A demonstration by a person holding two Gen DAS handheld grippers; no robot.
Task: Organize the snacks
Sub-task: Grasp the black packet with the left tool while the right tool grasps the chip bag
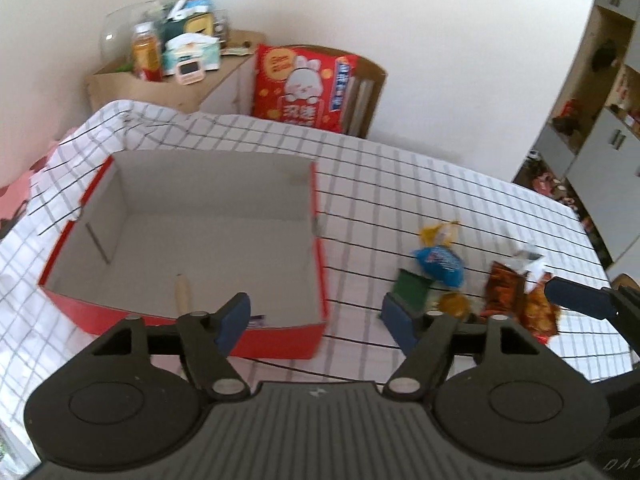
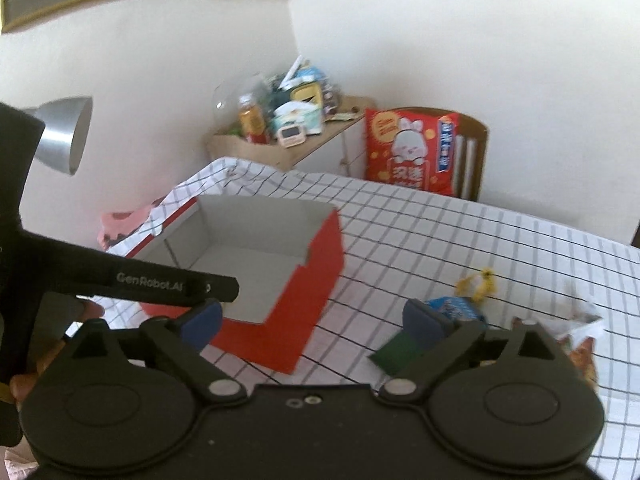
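Snacks (image 1: 440, 264) lie in a loose cluster right of the red box (image 1: 280, 340) on the checked surface (image 1: 420, 184); left tool (image 1: 316, 316) and right tool (image 2: 316, 316) hover wide open, empty, probably ready to pick.

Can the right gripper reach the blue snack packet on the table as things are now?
Probably yes. The right gripper is open and holds nothing, and the blue snack packet lies uncovered on the table just past its right finger. Only the green packet lies close beside it.
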